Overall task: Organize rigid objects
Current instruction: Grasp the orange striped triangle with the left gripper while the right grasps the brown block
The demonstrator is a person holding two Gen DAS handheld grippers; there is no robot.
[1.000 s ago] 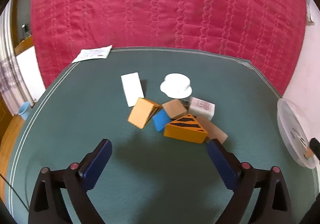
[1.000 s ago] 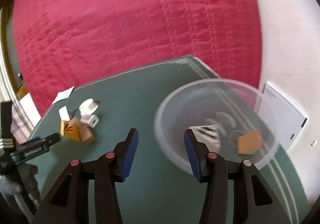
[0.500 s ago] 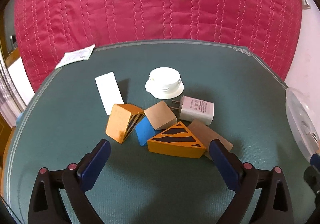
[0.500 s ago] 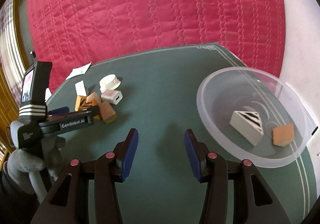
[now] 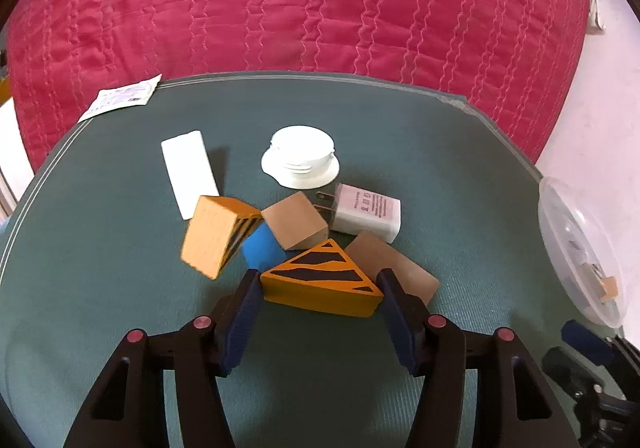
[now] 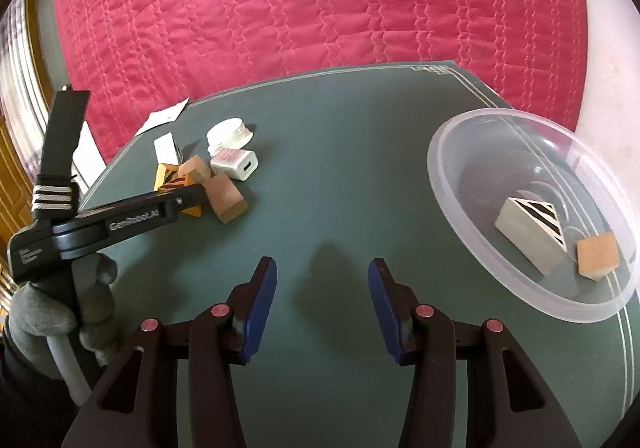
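Having advanced, left tongs (image 5: 320, 288) are closing around the orange striped wedge (image 5: 320, 284); right tongs (image 6: 322, 280) are gaping empty; clear bowl (image 6: 472, 232) is holding a white striped wedge (image 6: 530, 234) and tan cube (image 6: 598, 261)

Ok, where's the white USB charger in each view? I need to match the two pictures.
Left wrist: the white USB charger lies right of centre, behind the striped orange wedge that the left hand-held gripper brackets.
Right wrist: the charger sits upper left, at the pile's right side.
Shared landmark: the white round cap, just behind the charger in both views.
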